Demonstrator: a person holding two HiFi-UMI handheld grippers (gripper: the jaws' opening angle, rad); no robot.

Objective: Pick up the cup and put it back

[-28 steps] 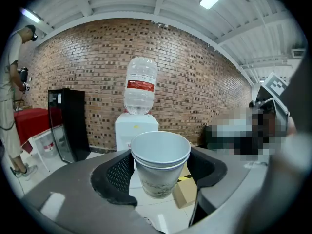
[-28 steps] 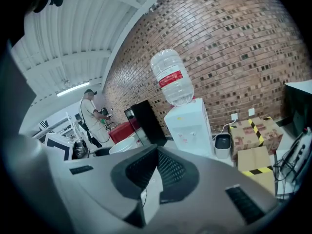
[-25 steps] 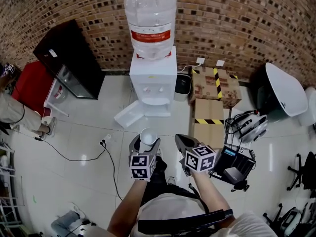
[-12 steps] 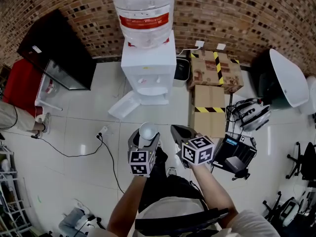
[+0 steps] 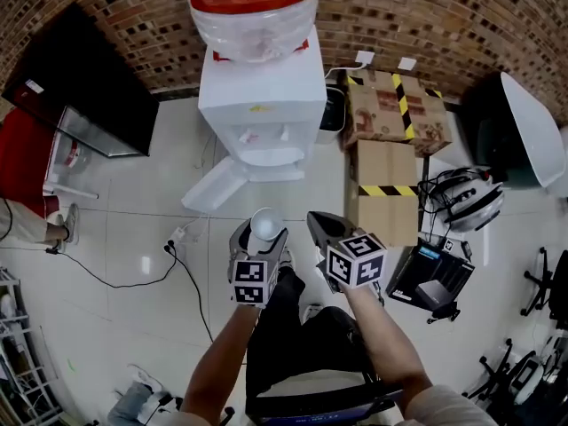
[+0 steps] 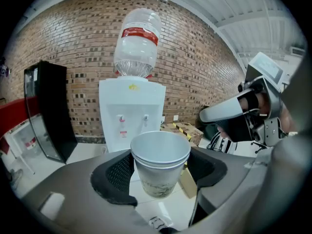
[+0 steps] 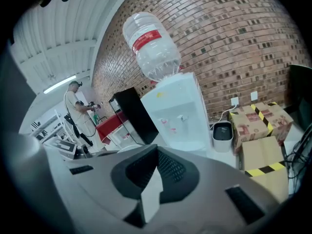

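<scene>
A white paper cup (image 5: 264,224), which looks like two nested cups (image 6: 160,162), stands upright between the jaws of my left gripper (image 5: 259,240), which is shut on its sides. The cup is held in the air in front of a white water dispenser (image 5: 262,105) with a big clear bottle (image 5: 248,7) on top. In the left gripper view the dispenser's taps (image 6: 131,118) are straight ahead, behind the cup. My right gripper (image 5: 323,227) hovers just right of the cup, jaws shut and empty; in its own view (image 7: 155,172) the pads meet.
Cardboard boxes (image 5: 395,109) with yellow-black tape stand right of the dispenser, with a small bin (image 5: 330,118) between. A black cabinet (image 5: 71,87) is at the left. A cable (image 5: 177,264) trails over the tiled floor. A person (image 7: 75,106) stands far off at the left.
The dispenser has come nearer and fills more of the head view. Both grippers keep their pose, and the cup stays in the left one.
</scene>
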